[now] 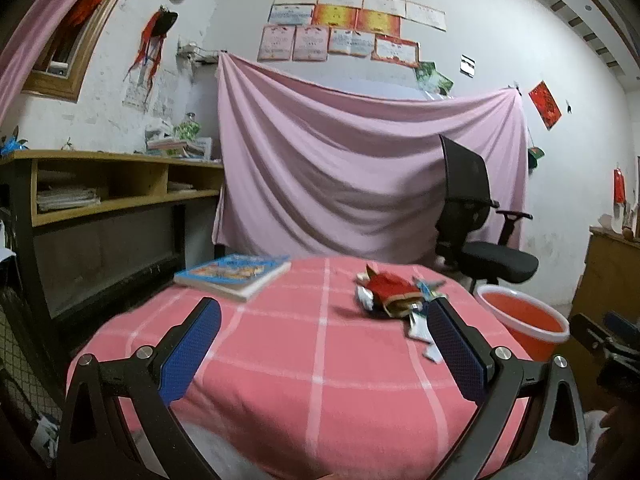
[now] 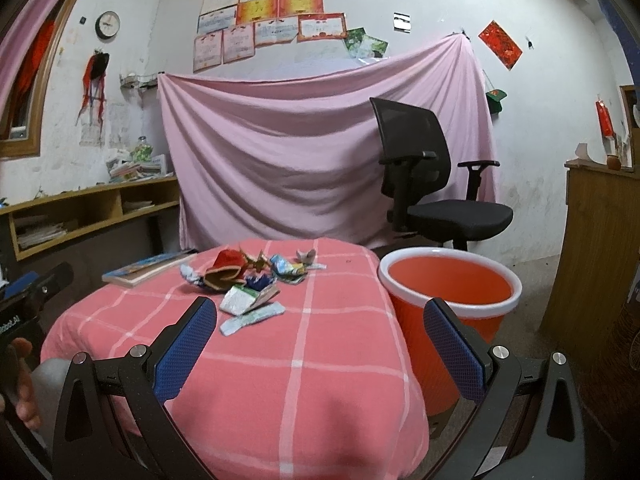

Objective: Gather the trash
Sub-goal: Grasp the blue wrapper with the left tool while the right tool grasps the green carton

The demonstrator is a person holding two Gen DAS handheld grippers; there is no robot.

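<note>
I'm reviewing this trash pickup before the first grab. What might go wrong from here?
The wrappers lie in a loose overlapping pile, so one pinch may scatter pieces or snag the tablecloth. The bucket stands below the table edge, so a light wrapper could miss it. The book beside the pile could get nudged.

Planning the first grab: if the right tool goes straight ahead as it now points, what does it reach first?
Probably the silver-and-green wrapper, nearest piece of the trash pile, slightly left of centre between the open right tool's fingers. Only bare pink cloth lies before it; depth is uncertain.
</note>
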